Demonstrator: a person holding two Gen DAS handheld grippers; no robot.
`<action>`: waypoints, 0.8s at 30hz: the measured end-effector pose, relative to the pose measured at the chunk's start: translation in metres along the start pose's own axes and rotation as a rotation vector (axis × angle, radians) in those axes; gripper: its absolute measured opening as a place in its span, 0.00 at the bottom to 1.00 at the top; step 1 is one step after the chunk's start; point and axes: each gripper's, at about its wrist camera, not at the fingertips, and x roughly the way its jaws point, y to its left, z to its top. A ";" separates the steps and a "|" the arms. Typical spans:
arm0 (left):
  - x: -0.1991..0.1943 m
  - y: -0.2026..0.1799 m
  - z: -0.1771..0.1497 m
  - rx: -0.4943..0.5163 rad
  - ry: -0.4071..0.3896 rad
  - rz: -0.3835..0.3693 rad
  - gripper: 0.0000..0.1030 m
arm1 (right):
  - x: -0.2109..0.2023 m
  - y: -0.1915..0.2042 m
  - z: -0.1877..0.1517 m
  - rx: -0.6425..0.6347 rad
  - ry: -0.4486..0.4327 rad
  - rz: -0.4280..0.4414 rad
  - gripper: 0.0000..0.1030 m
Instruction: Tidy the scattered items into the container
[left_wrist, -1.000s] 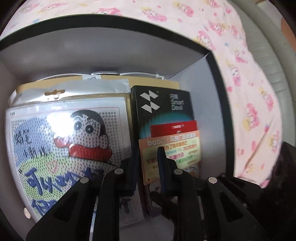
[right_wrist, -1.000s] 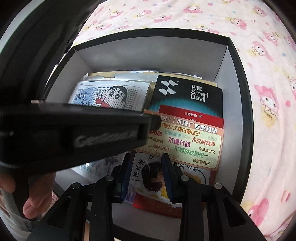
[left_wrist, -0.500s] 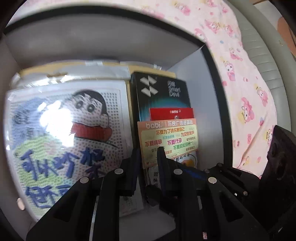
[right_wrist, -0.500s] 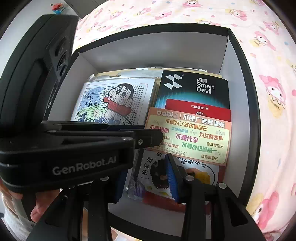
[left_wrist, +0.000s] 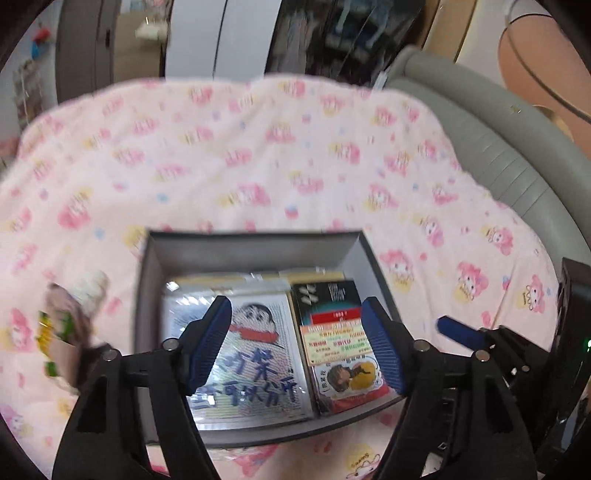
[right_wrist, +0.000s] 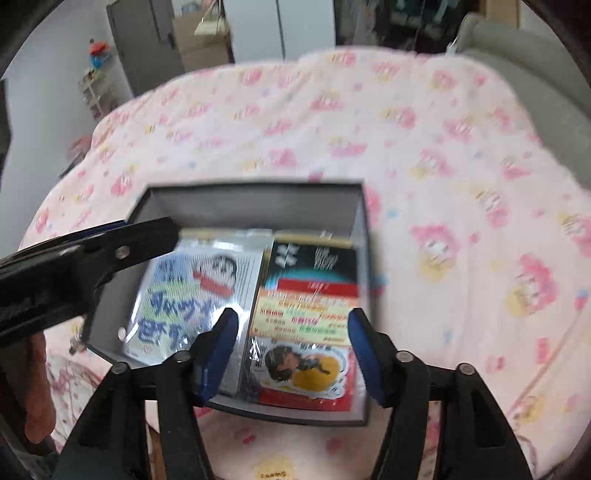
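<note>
One black-walled, grey-lined open box sits on the pink cartoon-print bed sheet, nearer the bed's front edge. Inside lie flat packets: one cartoon-boy bead kit in clear plastic at left, one black card box at right under one orange sticker sheet. Since a second ago, both grippers have pulled up out of the box; the left gripper and right gripper have just been opening, fingers wide and empty.

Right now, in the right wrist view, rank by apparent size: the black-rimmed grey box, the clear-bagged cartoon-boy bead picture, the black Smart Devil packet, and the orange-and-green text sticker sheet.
1. Black-rimmed grey box, holding the rest.
2. Clear-bagged cartoon-boy bead picture.
3. Black Smart Devil packet, partly covered, so its rank is unsure.
4. Orange-and-green text sticker sheet, close to the packet's visible part.
</note>
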 end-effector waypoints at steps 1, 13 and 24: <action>-0.011 -0.001 0.001 0.005 -0.024 0.009 0.74 | -0.007 0.003 0.001 -0.002 -0.019 -0.013 0.66; -0.128 -0.008 -0.033 -0.008 -0.212 0.096 0.99 | -0.102 0.027 -0.021 0.007 -0.188 -0.060 0.76; -0.168 -0.020 -0.083 -0.005 -0.237 0.188 0.99 | -0.161 0.022 -0.066 0.079 -0.277 -0.057 0.77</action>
